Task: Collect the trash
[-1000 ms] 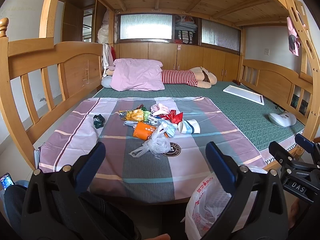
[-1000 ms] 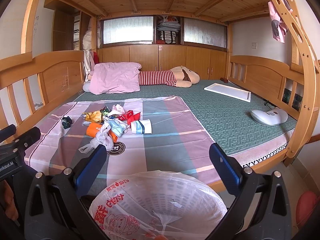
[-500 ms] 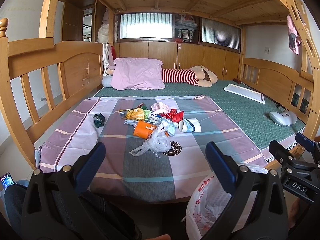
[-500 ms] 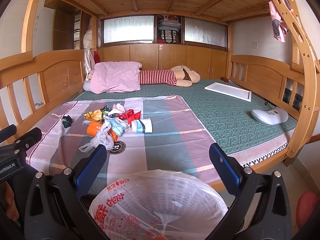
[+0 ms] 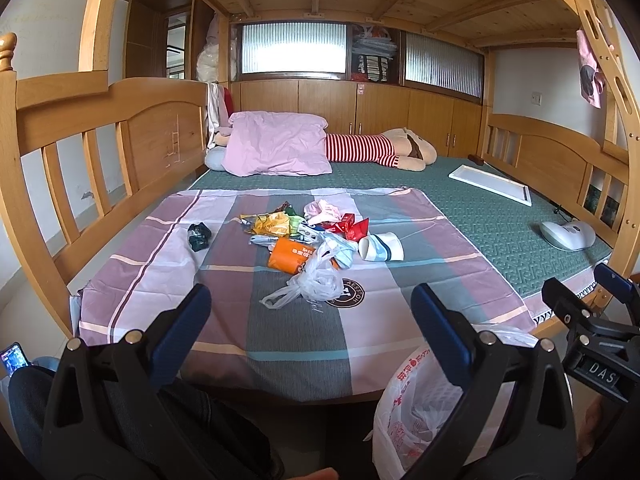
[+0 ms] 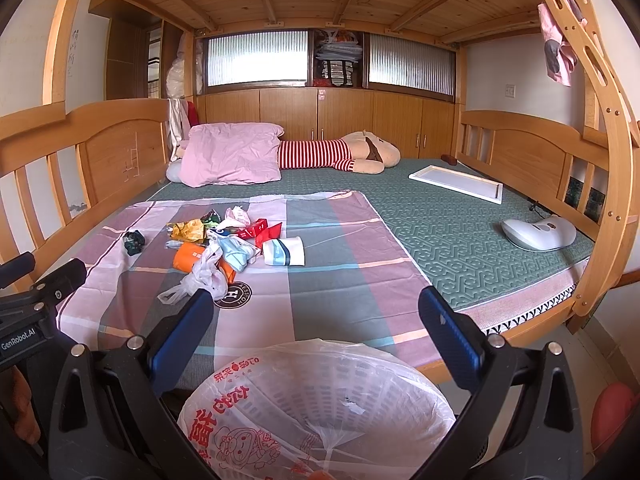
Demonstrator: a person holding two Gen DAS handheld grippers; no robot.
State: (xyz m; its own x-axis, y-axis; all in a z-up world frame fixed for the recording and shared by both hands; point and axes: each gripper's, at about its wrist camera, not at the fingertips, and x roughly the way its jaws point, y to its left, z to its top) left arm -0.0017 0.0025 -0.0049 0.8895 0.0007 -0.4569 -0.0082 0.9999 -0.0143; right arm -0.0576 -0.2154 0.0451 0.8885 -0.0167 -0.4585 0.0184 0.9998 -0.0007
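Observation:
A heap of trash lies on the striped cloth (image 5: 280, 320) on the bed: an orange packet (image 5: 289, 255), a clear plastic bag (image 5: 316, 282), red wrappers (image 5: 350, 226), a yellow wrapper (image 5: 272, 224), a white paper cup (image 5: 380, 248) and a dark crumpled scrap (image 5: 199, 236) apart at the left. The heap also shows in the right wrist view (image 6: 224, 244). A white bin lined with a printed bag (image 6: 316, 412) stands at the bed's front edge, just under my right gripper (image 6: 316, 312). My left gripper (image 5: 310, 308) is open and empty, short of the heap. The right gripper is open and empty.
A pink pillow (image 5: 276, 148) and a striped plush toy (image 5: 380, 150) lie at the far end. A white board (image 5: 490, 184) and a white device (image 5: 568, 234) sit on the green mat at right. Wooden rails (image 5: 100, 160) line both sides.
Both grippers have edged slightly forward toward the bed. Both stay open.

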